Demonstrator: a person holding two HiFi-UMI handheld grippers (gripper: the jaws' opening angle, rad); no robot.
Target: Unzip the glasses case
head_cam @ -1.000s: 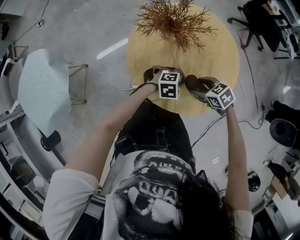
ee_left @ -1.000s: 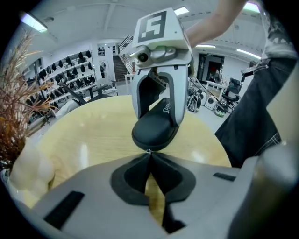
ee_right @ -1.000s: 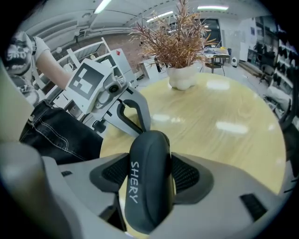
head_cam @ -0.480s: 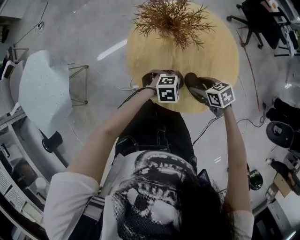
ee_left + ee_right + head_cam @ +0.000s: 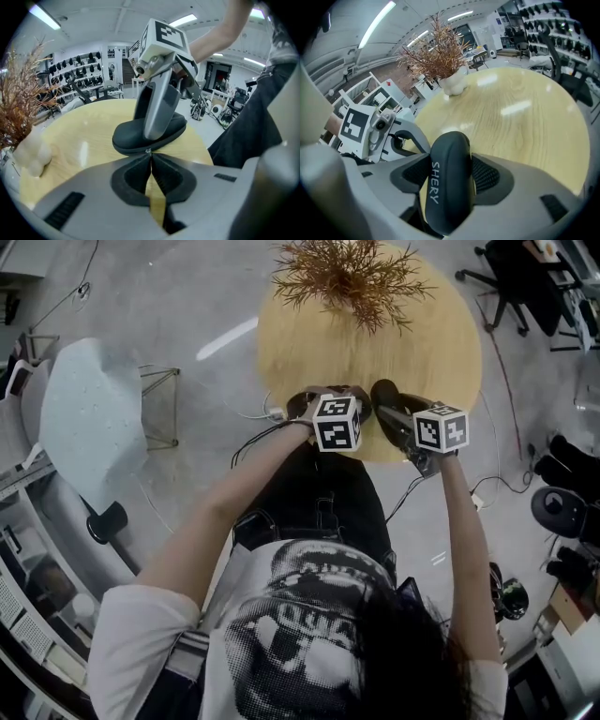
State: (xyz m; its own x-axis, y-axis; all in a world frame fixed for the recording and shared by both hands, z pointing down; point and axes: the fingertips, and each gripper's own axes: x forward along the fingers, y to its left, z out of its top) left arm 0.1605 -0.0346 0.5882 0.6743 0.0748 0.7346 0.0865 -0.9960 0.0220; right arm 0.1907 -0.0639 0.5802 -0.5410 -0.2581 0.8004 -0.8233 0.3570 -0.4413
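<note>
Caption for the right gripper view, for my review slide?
Right gripper, jaws clamped on the black glasses case printed SHERY; round wooden table and dried plant beyond.

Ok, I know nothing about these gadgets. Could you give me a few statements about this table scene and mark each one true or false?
1. The right gripper clamps a black glasses case between its jaws. True.
2. The left gripper has its jaws wide apart. False: they are closed together, apparently pinching the small zipper pull at the case's edge.
3. The table is round with a light wood top. True.
4. The dried plant stands in a black pot. False: it stands in a white vase.
</note>
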